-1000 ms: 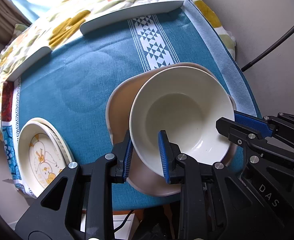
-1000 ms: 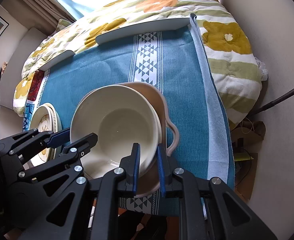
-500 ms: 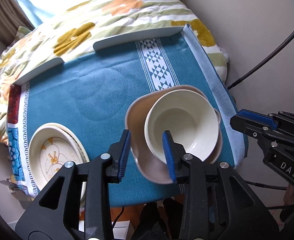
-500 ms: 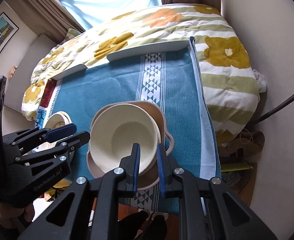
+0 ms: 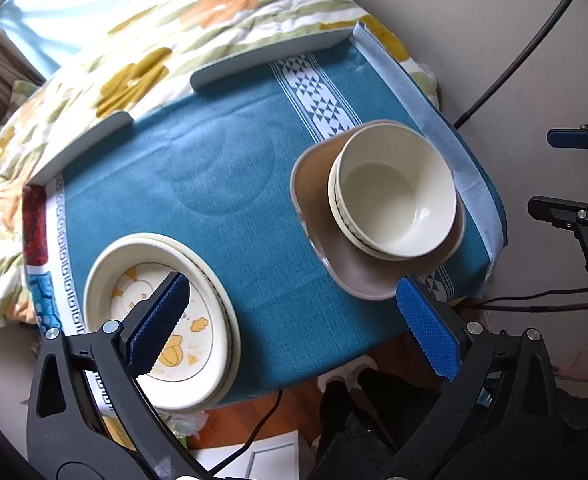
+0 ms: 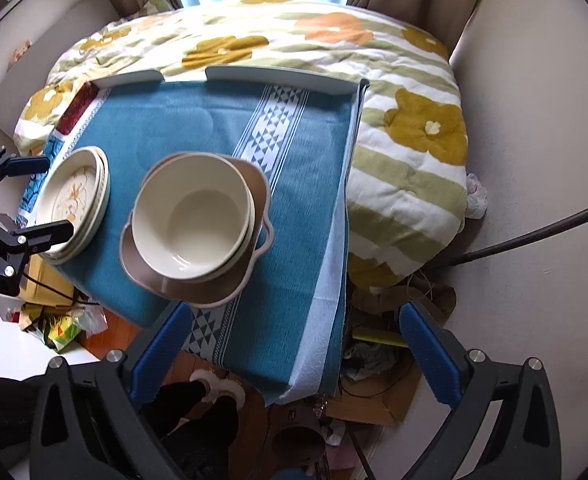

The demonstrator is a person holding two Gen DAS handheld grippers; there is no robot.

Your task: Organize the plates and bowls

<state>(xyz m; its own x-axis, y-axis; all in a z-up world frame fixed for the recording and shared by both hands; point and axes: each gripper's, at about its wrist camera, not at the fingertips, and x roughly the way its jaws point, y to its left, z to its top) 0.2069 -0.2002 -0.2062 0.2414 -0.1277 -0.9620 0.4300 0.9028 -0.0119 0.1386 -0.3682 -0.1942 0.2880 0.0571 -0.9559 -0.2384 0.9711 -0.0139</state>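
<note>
I see the table under its teal cloth [image 6: 165, 128] filling the middle of both views. The tan handled dish [image 6: 209, 284] sits at the near edge, lower centre of the right wrist view, its rim seeming to overhang; a bump from below could tip it off. The cream bowls [image 5: 394, 200], nested inside it, would go too. The stacked chick-print plates [image 5: 161, 328], lower left in the left view, also hug the edge. My left gripper [image 5: 294, 328] and right gripper [image 6: 294, 356] hang above with fingers spread wide, holding nothing.
</note>
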